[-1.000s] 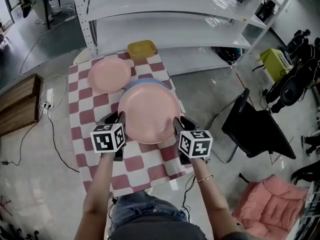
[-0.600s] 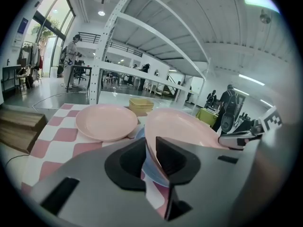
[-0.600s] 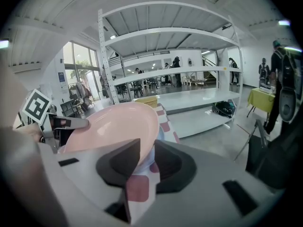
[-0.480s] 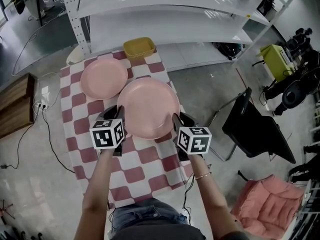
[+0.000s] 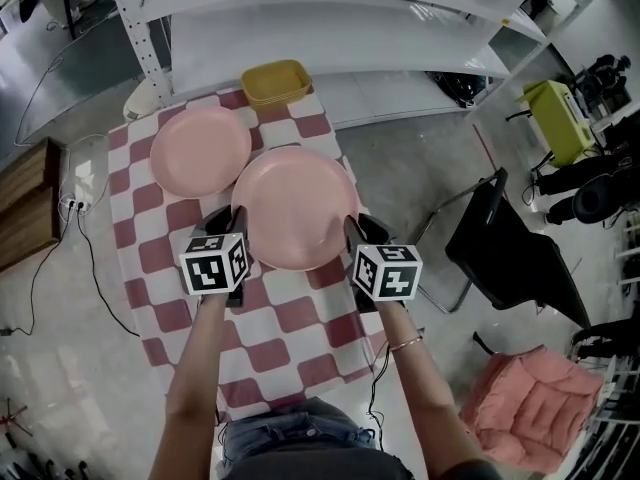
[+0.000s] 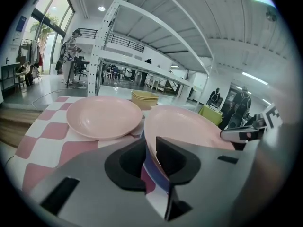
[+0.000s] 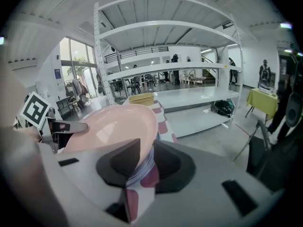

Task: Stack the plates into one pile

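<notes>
Both grippers hold a large pink plate (image 5: 295, 208) level by its rim. My left gripper (image 5: 238, 230) is shut on its left edge and my right gripper (image 5: 352, 236) on its right edge. In the left gripper view the pink rim (image 6: 152, 135) runs between the jaws of the left gripper (image 6: 150, 155), with a blue plate's edge (image 6: 152, 168) just below. The right gripper (image 7: 146, 162) shows the same, with the blue plate's rim (image 7: 142, 170) under the pink one. A second pink plate (image 5: 200, 151) lies on the table at the far left.
The red-and-white checked table (image 5: 300, 318) is narrow, with floor on both sides. A stack of yellow bowls (image 5: 275, 83) stands at its far end, in front of white shelving (image 5: 330, 28). A black chair (image 5: 500, 248) stands on the right.
Both grippers have carried the pink plate forward and down. The blue plate that showed behind it is now covered in the head view.
</notes>
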The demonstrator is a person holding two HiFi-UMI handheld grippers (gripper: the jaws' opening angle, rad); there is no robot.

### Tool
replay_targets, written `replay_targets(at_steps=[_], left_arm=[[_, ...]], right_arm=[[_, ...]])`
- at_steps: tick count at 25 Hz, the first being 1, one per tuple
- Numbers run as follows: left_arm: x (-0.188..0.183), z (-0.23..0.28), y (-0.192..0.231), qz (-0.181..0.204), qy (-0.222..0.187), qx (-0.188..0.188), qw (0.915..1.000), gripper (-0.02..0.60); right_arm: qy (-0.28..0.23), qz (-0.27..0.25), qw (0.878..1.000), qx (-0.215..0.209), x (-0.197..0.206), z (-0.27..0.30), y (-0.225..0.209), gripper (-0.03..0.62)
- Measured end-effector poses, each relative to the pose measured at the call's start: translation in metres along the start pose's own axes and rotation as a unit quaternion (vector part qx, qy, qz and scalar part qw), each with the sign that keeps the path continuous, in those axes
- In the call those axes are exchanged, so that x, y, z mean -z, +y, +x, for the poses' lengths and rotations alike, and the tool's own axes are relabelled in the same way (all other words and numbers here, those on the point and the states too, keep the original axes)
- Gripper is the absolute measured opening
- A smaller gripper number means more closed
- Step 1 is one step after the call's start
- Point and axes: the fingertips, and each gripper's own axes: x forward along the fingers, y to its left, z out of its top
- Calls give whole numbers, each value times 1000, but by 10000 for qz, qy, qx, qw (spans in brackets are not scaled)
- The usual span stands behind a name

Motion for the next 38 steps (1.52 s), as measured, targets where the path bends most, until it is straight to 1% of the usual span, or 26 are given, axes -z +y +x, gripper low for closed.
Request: replay_targets(at_steps=[4,8,15,25,29,38], left_arm=[[6,6,3,48,71,-32,10000,78],[13,10,3,191,172,-72,9996,81],[21,17,4,346,303,-136,9988,87],[21,19,1,594,337,-177,9975,98],[21,18,2,629,326,-183,9973,101],[22,19,3,574,309,-195,9977,110]], right_arm=[[73,-16,10000,41,5,7,-2,92],[176,29,9998,35,13,10,-3,92],[246,-49,9996,104,18,15,-6,91],[348,-39,9993,150,27,21,-10,92],[336,-56,9993,147,26,22,-10,92],[277,-132,9991,303,25,22,-11,91]])
